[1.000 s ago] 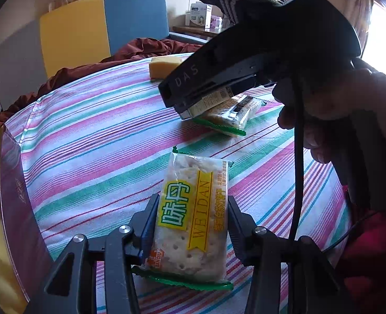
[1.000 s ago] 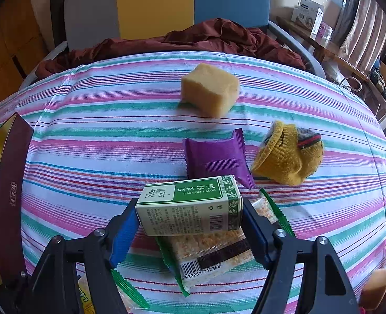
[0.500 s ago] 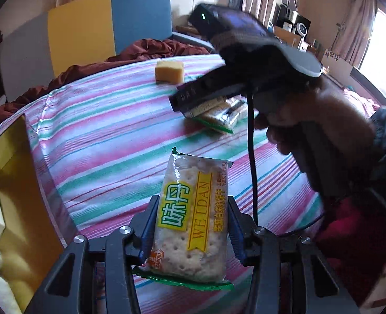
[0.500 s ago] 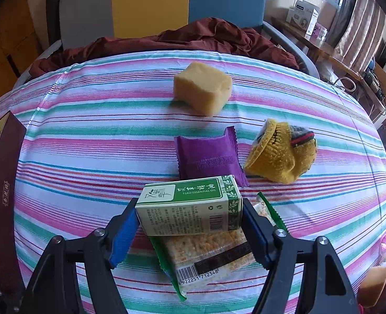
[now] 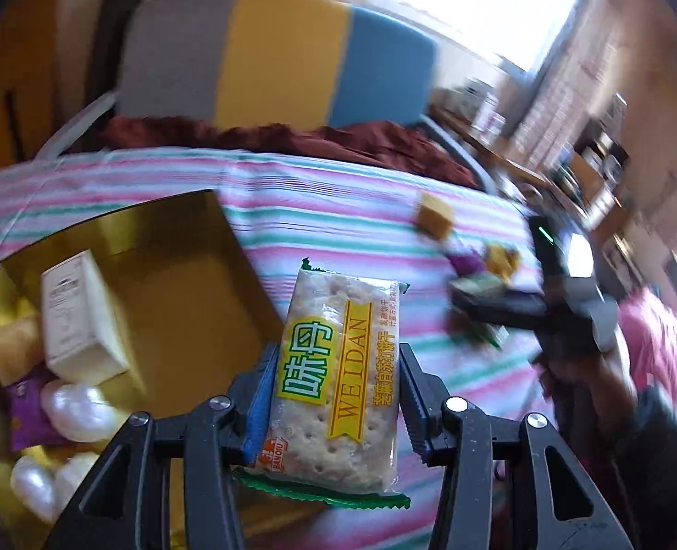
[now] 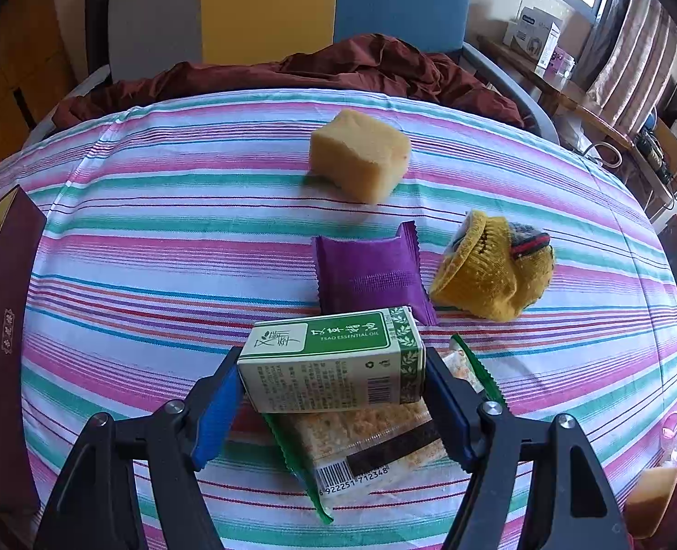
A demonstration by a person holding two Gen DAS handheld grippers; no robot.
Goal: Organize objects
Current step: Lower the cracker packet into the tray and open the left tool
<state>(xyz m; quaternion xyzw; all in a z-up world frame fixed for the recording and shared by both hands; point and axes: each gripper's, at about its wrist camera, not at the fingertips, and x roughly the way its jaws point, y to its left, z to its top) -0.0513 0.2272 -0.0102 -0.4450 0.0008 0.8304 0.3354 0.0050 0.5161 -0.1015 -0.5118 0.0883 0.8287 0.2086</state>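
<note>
Cracker packet [image 5: 338,382], upright between the pads of the left tool [image 5: 334,405], clamped at both long edges, green crimped end hanging below the pads, yellow label facing the camera. Held in the air just right of the gold box [image 5: 173,284], above the striped tabletop [image 5: 347,215]. Inside the box: a white carton [image 5: 79,316] leaning at the left, a purple sachet [image 5: 26,408] and pearly white pieces [image 5: 77,408] lower down.

Green-and-white essential oil carton [image 6: 334,360], lying lengthwise across the right tool [image 6: 334,394], gripped end to end by the blue pads. Directly under it, flat on the tabletop, a second cracker packet [image 6: 370,449] with its barcode showing. Just beyond the carton, a purple sachet [image 6: 368,272]; to its right, touching or nearly so, a yellow knitted sock [image 6: 490,266]; farther back, well apart, a yellow sponge block [image 6: 359,153]. At the far left edge, the dark red outer wall of the box [image 6: 3,343]. Behind the tabletop, a maroon cloth [image 6: 338,68] and a grey, yellow and blue chair back [image 6: 269,4].
</note>
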